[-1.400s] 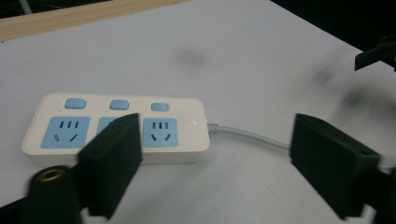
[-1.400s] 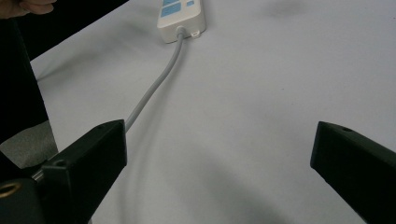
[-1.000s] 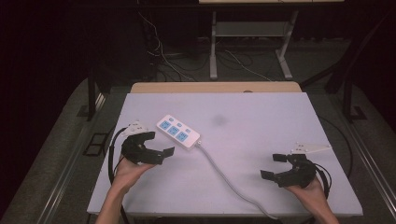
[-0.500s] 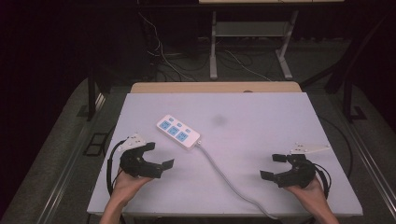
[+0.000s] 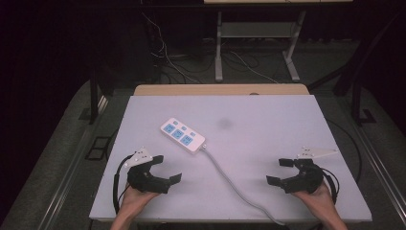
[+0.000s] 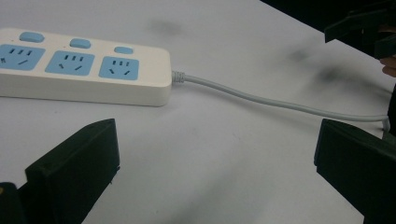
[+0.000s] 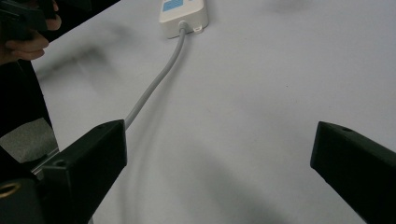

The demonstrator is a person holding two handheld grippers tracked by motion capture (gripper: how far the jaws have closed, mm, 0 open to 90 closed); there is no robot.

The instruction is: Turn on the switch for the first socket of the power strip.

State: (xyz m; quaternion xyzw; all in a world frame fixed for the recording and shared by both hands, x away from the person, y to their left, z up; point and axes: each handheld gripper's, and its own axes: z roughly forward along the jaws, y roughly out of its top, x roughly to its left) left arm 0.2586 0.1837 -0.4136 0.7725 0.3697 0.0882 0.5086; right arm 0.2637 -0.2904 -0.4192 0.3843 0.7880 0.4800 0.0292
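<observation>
A white power strip [image 5: 182, 135] with three blue sockets lies at an angle left of the table's middle. Its grey cord [image 5: 230, 179] runs toward the front edge and drops off it. My left gripper [image 5: 167, 168] is open near the front left, a little short of the strip, with nothing between its jaws. My right gripper [image 5: 278, 171] is open near the front right, to the right of the cord. The left gripper view has the power strip [image 6: 84, 70] and cord [image 6: 280, 102] beyond the open gripper [image 6: 215, 149]. In the right gripper view the cord [image 7: 154, 84] leads up to the strip [image 7: 183, 11].
The white tabletop [image 5: 268, 120] has a faint dark smudge [image 5: 224, 123] near its middle and a wooden strip [image 5: 220, 89] along the far edge. Loose cables [image 5: 167, 62] and a metal stand [image 5: 219, 52] sit on the floor behind the table.
My left gripper has drawn back from beside the power strip toward the table's front edge. The right gripper and the strip have stayed put.
</observation>
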